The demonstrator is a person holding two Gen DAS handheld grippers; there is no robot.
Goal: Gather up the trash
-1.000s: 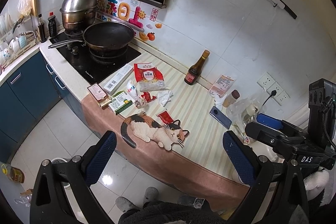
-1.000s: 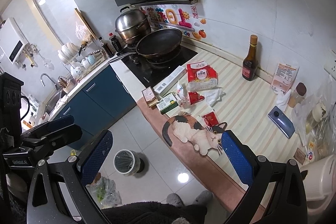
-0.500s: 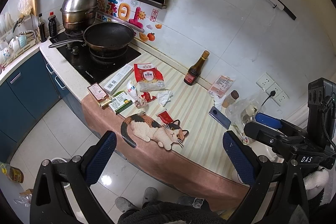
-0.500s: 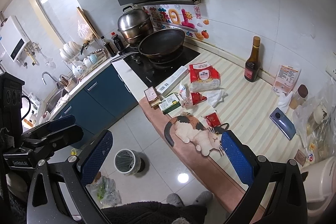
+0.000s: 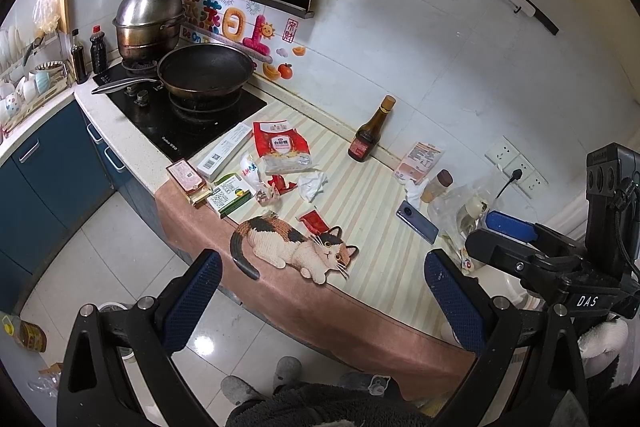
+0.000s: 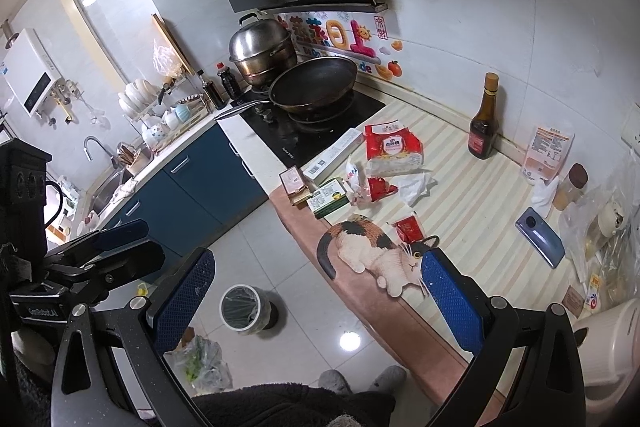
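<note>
Trash lies on the striped counter mat (image 5: 372, 195): a red and white bag (image 5: 282, 147), a crumpled tissue (image 5: 312, 185), a small red packet (image 5: 314, 221), torn red wrappers (image 5: 276, 187), a green and white box (image 5: 230, 195), a pink box (image 5: 186, 179) and a long white box (image 5: 224, 151). The same pile shows in the right wrist view, with the bag (image 6: 394, 149) and tissue (image 6: 414, 185). A small bin (image 6: 242, 307) stands on the floor. My left gripper (image 5: 320, 291) is open and empty, held back from the counter edge. My right gripper (image 6: 316, 291) is open and empty, above the floor beside the counter.
A frying pan (image 5: 206, 69) and steel pot (image 5: 148, 19) sit on the hob. A sauce bottle (image 5: 370, 133), phone (image 5: 416, 221), jar (image 5: 436, 185) and clear bags stand at the right. A white kettle (image 6: 608, 343) is near my right gripper. A dish rack and sink are far left.
The right wrist view has shifted slightly, so the counter sits a little further right in it. Both grippers stay open and nothing on the counter has moved.
</note>
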